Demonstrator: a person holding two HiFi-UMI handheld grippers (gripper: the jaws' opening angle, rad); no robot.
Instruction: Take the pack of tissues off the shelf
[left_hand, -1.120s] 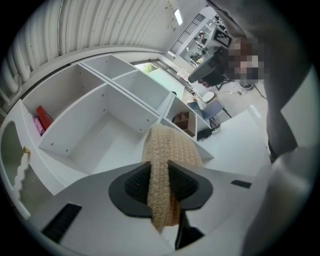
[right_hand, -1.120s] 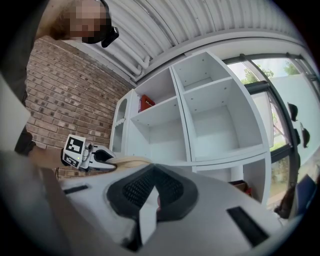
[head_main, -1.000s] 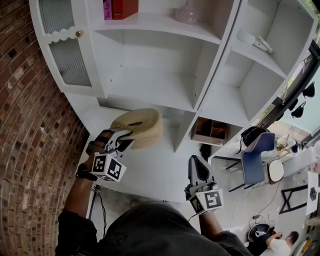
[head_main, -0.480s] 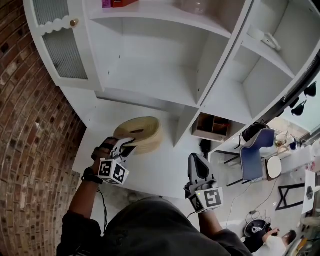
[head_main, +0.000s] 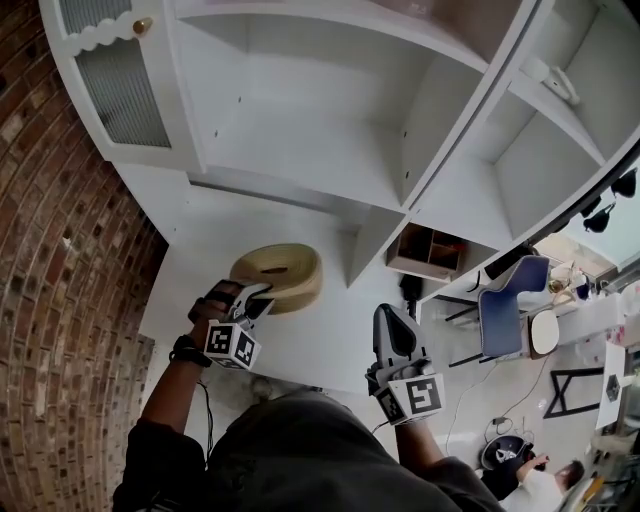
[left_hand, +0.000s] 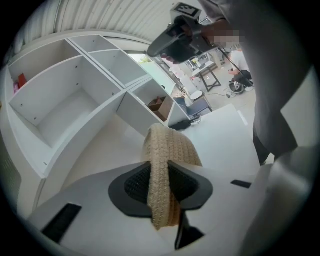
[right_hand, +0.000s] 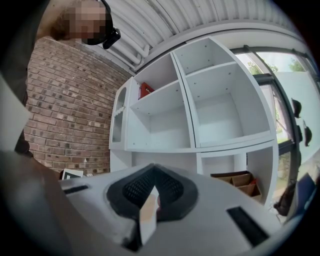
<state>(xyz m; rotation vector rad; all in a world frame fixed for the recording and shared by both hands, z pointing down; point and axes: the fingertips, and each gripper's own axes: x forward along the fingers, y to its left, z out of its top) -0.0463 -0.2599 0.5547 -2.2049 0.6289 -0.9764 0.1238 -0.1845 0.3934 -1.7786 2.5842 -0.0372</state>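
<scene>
Moved since earlier: left gripper (head_main: 256, 293) and the woven basket (head_main: 285, 275) it carries sit lower, down from the shelf opening and over the white counter (head_main: 330, 345); right gripper (head_main: 392, 322) has hardly shifted.
Head view: basket is in front of the white shelf unit (head_main: 405, 190), near its lower divider; whether it touches the counter is unclear. Right gripper is apart from it, over the counter's near edge. Brick wall (head_main: 60, 300) at left.
Left gripper view: jaws narrow, pads clamped on the basket's woven rim.
Right gripper view: jaws together, nothing between them; a red thing (right_hand: 145, 90) stands in an upper compartment, a cardboard box (right_hand: 237, 180) in a low one.
Pack of tissues: cannot be told apart in any view; the basket's inside is hidden.
</scene>
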